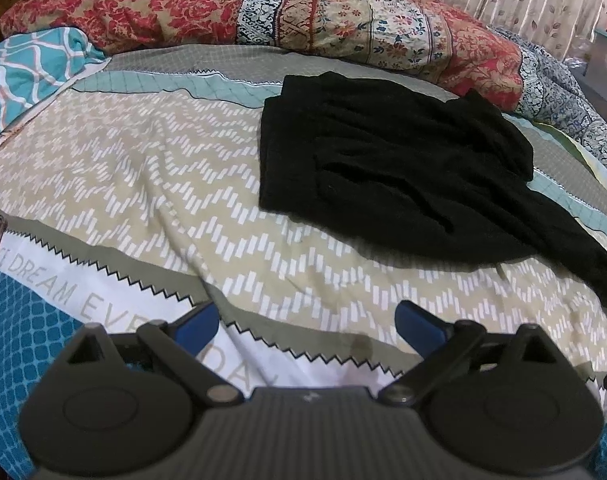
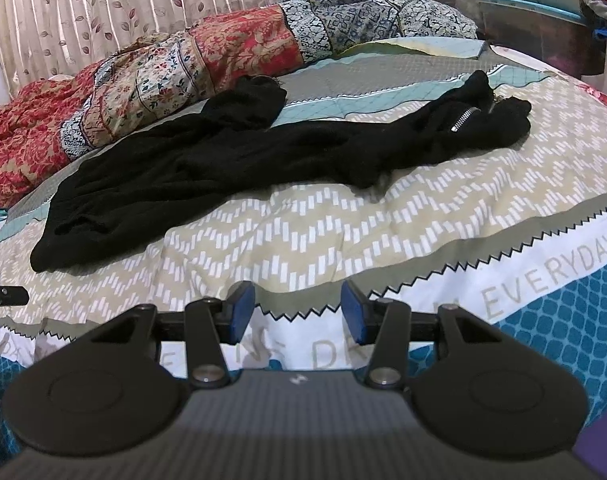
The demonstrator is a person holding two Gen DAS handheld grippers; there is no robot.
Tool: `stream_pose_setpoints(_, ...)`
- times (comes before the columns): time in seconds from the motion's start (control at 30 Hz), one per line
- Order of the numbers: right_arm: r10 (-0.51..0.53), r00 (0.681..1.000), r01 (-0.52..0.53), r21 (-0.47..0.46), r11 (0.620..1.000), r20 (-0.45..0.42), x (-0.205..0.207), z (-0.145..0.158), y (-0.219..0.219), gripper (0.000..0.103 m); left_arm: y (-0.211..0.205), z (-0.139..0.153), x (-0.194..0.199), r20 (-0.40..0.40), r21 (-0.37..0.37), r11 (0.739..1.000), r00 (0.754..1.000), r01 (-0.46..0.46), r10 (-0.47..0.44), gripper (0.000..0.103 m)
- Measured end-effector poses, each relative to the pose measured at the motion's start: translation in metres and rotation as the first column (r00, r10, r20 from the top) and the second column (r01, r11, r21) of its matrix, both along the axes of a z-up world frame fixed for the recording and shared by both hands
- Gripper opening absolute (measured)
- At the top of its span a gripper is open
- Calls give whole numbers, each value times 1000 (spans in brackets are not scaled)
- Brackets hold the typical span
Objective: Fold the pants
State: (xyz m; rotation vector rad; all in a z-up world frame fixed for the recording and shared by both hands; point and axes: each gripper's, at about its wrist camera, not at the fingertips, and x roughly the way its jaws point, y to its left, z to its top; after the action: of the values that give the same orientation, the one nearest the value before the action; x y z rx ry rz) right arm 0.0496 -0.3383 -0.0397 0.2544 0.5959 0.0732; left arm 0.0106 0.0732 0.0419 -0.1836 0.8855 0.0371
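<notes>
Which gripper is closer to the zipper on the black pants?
Right, probably. The right gripper hangs open over the bedspread, the zipper ahead to its right. The left gripper faces the pants' other end; no zipper shows there.

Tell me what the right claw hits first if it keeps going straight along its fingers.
Probably the patterned bedspread, not the black pants, which lie farther back. The right claw is open and empty; depth is uncertain.
</notes>
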Motion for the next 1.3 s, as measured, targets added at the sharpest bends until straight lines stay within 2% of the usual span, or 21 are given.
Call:
stream_pose_setpoints(0.23,-11,1000,11,4,1000,0,1,-1,-4,50,6,-2,3,-10,-49,999,1000,-7,7,99)
stream_pose_setpoints(0.37,-17,1000,17,6,1000,0,2,-1,-7,50,22,-1,10,-17,-141,989,999,-35,33,100)
stream_pose_setpoints(0.57,-27,1000,27,10,1000,5,4,0,-13,50,38,-3,41,-41,-311,946,996,-86,77,100)
stream_pose_setpoints(0.67,-34,999,34,14,999,4,6,0,-17,50,35,-13,62,-68,-356,928,994,-107,88,102)
stream_pose_setpoints(0.77,-54,998,54,22,998,21,10,3,-29,50,29,-30,83,-114,-416,898,988,-141,103,103)
stream_pose_setpoints(0.8,-68,997,67,31,997,25,12,5,-35,50,26,-35,91,-123,-430,890,986,-151,108,103)
stream_pose_setpoints(0.9,-123,992,120,84,989,28,20,11,-62,50,15,-38,107,-111,-415,894,985,-169,134,102)
stream_pose_setpoints(0.93,-145,989,142,96,985,29,22,12,-70,50,12,-37,112,-101,-419,894,987,-160,129,97)
stream_pose_setpoints(0.97,-174,984,170,108,980,30,26,14,-81,50,10,-35,114,-92,-422,894,988,-152,124,83)
stream_pose_setpoints(1.0,-194,981,190,116,975,28,28,15,-89,50,8,-34,117,-90,-409,901,989,-145,118,30)
stream_pose_setpoints(1.03,-213,977,208,129,970,23,32,17,-97,51,8,-33,120,-106,-382,912,988,-148,116,11)
stream_pose_setpoints(1.07,-230,973,225,152,962,14,37,17,-107,51,11,-33,119,-121,-386,909,986,-156,117,10)
stream_pose_setpoints(1.13,-248,969,243,180,953,5,44,19,-118,51,25,-27,110,-115,-437,885,986,-160,122,10)
stream_pose_setpoints(1.3,-311,948,299,145,943,72,62,40,-147,50,83,16,47,-45,-490,860,989,-144,140,8)
